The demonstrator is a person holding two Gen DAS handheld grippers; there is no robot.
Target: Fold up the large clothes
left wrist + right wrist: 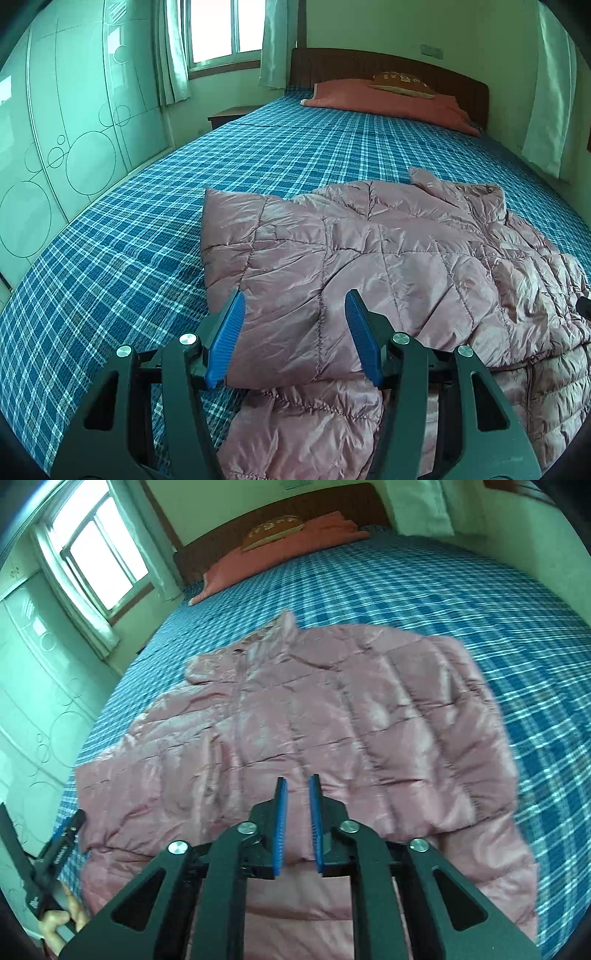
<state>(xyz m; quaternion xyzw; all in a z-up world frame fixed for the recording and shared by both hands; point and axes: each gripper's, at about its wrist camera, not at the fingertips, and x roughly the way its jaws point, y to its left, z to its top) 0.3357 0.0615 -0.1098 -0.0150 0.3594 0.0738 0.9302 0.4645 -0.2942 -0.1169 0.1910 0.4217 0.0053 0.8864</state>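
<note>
A pink quilted puffer jacket (388, 258) lies spread on the blue plaid bed (147, 221), collar toward the headboard. My left gripper (295, 302) is open, its blue pads (231, 332) wide apart just over the jacket's left part, holding nothing. In the right wrist view the jacket (332, 709) fills the middle of the bed (480, 609). My right gripper (298, 786) hovers above the jacket's lower middle, pads (282, 812) a narrow gap apart with nothing between them. The left gripper's body shows at the lower left of the right wrist view (55, 856), held by a hand.
A red pillow (388, 101) with a brown cushion (402, 83) lies at the wooden headboard (369, 62). A glass-front wardrobe (66, 129) stands along the bed's left side. A window with curtains (221, 33) and a small nightstand (229, 114) are at the far left.
</note>
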